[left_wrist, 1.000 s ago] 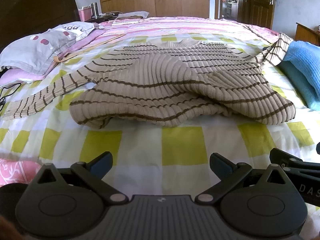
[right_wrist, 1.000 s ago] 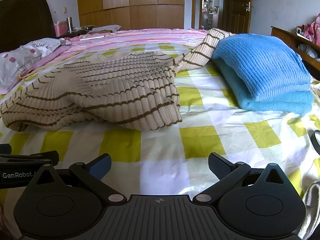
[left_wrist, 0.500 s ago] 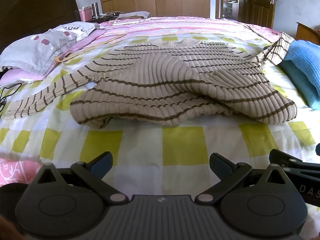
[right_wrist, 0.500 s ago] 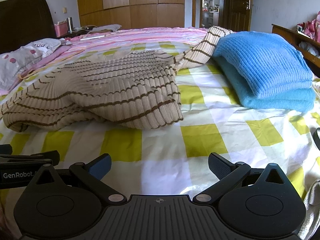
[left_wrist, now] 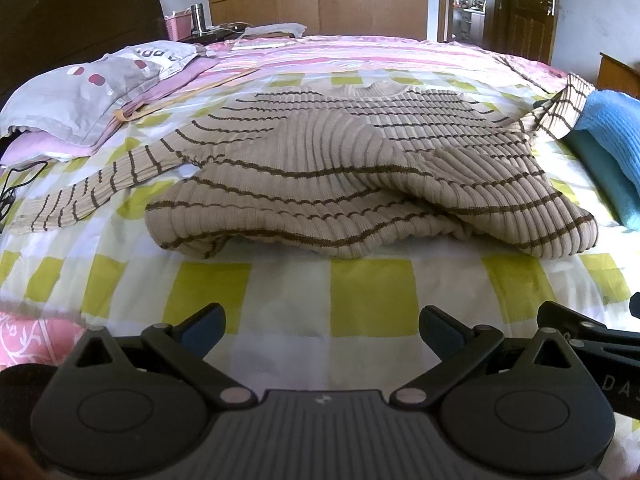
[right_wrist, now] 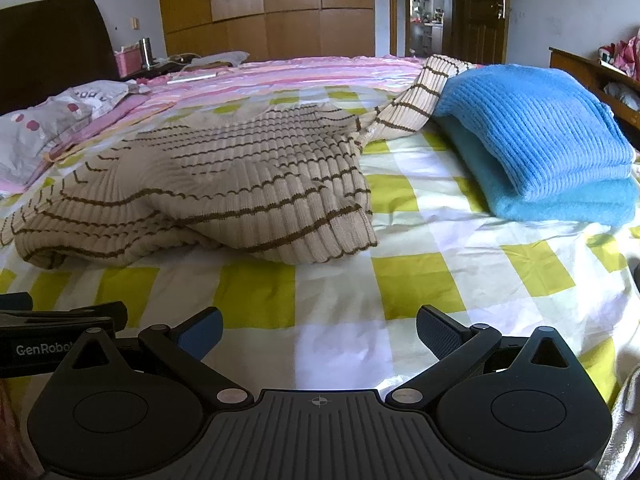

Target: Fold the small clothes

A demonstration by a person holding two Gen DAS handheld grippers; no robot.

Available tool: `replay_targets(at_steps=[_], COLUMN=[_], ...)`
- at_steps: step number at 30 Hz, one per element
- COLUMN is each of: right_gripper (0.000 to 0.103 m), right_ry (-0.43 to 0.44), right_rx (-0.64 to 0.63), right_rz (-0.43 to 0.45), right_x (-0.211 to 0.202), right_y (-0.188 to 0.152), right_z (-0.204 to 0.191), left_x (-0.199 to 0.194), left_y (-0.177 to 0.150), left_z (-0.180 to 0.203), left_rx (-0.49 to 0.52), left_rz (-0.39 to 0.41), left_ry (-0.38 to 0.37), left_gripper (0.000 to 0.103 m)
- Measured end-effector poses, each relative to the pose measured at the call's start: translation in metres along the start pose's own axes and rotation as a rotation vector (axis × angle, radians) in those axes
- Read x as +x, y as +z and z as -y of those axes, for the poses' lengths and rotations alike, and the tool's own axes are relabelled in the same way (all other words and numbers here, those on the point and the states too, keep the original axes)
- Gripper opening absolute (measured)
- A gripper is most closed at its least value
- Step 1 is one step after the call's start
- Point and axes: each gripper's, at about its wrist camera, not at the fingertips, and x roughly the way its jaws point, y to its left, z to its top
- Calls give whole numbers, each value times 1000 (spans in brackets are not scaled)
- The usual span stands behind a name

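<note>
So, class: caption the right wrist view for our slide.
Open tongs face a rumpled striped beige sweater beside a folded blue sweater.

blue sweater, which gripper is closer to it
Right. The right gripper sits just left of the blue sweater; the left gripper is further left, facing the striped sweater.

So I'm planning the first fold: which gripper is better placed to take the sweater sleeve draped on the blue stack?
Right. That sleeve rests against the blue stack, on the right gripper's side. For the left gripper it sits far across the striped sweater. Both jaws are open and empty.
</note>
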Motion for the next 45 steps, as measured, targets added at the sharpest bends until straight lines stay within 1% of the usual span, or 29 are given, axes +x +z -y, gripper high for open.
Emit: replay_targets(at_steps=[8,12,15,18,21,26,33,36,39,40,41,42,43,44,45], right_gripper=[103,103,103,102,102,101,97,96,93,92,92,90,86,84,79], right_ry=[26,38,47,54,45,36,63,79,115,125,133,141,149,161,178], right_rx=[5,-10,-13,-18,-28,-35,-61,-76,-82,-85,-90,-93,-93,-91,-86], right_rz=[-1,9,19,30,46,47,10,-12,-42,-51,-60,-72,-81,-93,-104], right_x=[4,5,7,12,18,37,69,81,91,94,97,100,102,104,105], right_y=[8,18,29,43,57,79,99,104,106,106,105,105,105,104,104], right_z=[-1,-5,-8,-9,-7,-4,-8,-12,-15,-16,-17,-18,-19,-19,-18], left_x=[0,-3,-4,-3,1,16,41,52,63,65,69,74,77,81,84], left_y=[7,16,27,39,50,65,83,87,88,88,89,90,91,91,92], left_z=[-6,-10,-16,-27,-40,-58,-91,-101,-106,-107,-107,-108,-108,-108,-108], left_rx=[-17,-10,-3,-25,-36,-38,-49,-46,-56,-58,-60,-62,-65,-69,-70], left_rz=[14,51,90,117,135,131,104,74,42,33,24,10,-7,-26,-40], left_ry=[-6,-11,-39,-63,-68,-52,-41,-32,-46,-60,-77,-97,-113,-130,-153], left_gripper=[103,103,103,103,103,103,103,99,90,84,80,72,61,55,49])
